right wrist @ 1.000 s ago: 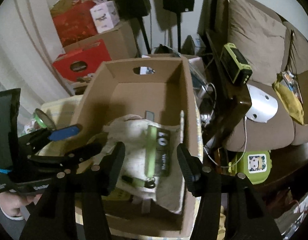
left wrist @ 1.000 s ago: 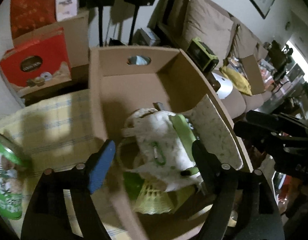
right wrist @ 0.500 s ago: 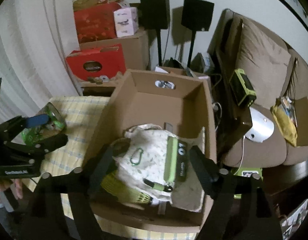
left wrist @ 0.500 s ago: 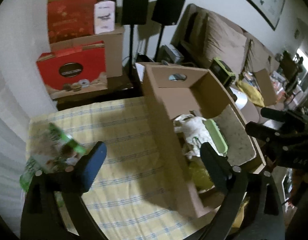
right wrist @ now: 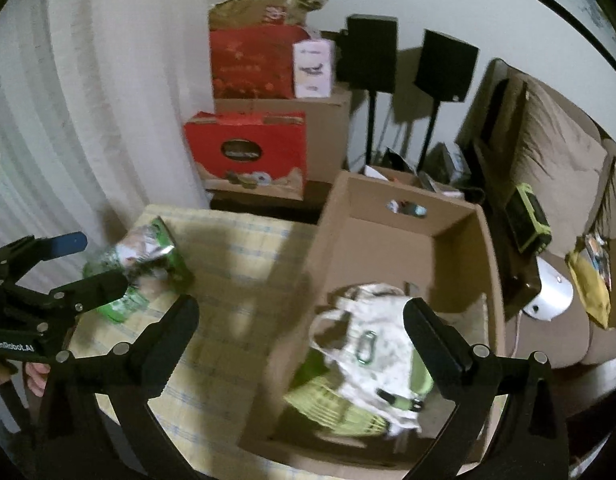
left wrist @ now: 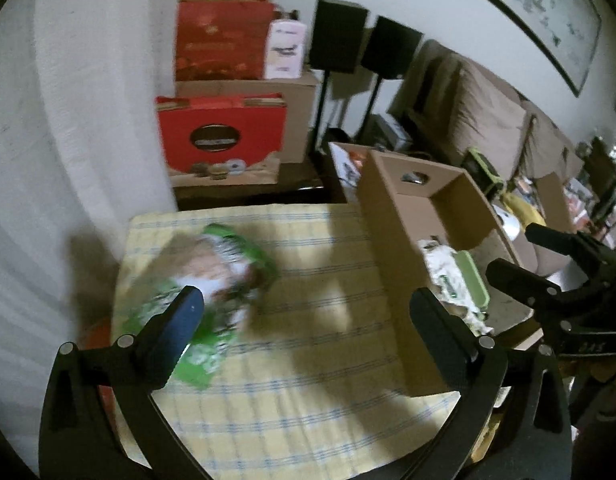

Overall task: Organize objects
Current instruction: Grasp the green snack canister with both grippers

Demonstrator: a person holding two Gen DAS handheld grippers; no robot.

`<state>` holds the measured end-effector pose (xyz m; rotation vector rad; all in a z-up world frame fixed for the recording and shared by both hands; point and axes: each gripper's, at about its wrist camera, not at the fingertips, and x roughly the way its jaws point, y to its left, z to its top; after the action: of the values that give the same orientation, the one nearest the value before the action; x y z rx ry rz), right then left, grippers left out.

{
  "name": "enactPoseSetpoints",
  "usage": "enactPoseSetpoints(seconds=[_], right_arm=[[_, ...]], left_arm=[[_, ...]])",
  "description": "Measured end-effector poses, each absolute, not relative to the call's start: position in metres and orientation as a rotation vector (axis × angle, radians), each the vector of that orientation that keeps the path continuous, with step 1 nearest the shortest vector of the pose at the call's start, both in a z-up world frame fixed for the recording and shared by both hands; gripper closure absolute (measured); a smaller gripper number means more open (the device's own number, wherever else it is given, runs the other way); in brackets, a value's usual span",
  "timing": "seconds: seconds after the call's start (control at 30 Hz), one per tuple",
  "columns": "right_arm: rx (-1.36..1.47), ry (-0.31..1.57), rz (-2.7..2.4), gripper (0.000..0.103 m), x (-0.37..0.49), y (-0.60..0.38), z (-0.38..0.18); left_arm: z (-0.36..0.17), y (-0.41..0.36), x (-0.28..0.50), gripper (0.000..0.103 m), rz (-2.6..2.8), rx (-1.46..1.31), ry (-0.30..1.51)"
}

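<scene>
Yellow checked cloth covers the tabletop [left wrist: 308, 380] in front of us, with red gift boxes [left wrist: 221, 140] and two black speakers [right wrist: 372, 54] stacked against the wall behind it and a brown sofa [right wrist: 556, 152] off to the right. We see a green snack bag [left wrist: 211, 276] lying on the cloth near the tabletop's left edge, blurred in the left wrist view. Our left hand-held gripper [left wrist: 308, 312] hovers above the cloth with its jaws spread wide and nothing between them, the blue-padded finger just over the bag. Our right hand-held gripper [right wrist: 299, 316] is likewise wide open and empty, poised over the near end of the cardboard box [right wrist: 392, 236], which stands on the right side of the tabletop. Inside the box lie a white patterned pouch [right wrist: 372, 340] with a green carabiner [right wrist: 366, 346] and a pale green mesh item [right wrist: 332, 408] beneath it.
</scene>
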<state>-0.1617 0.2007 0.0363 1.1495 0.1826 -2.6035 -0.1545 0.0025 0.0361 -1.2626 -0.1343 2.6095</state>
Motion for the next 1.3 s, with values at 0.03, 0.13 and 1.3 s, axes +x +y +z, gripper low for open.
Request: enactPoseSetpoints(seconds=[0.03,0.13,1.3], right_arm=[[1.150,0.185,-2.596,0.000,-0.163,0.196,0.035],[1.149,0.210,-2.570,0.000,-0.166,0.179,0.031],[1.202,-0.009,-2.142,0.060,-0.281,0.061,-0.065]], left_arm=[[0.036,-0.007,-0.153,0.000,2.622,-1.265,-0.144],[0.034,-0.032,-0.151,0.000,2.653,-1.276,-0.182],[-0.064,-0.115,-0.158,0.047,2.625,-1.378,-0.592]])
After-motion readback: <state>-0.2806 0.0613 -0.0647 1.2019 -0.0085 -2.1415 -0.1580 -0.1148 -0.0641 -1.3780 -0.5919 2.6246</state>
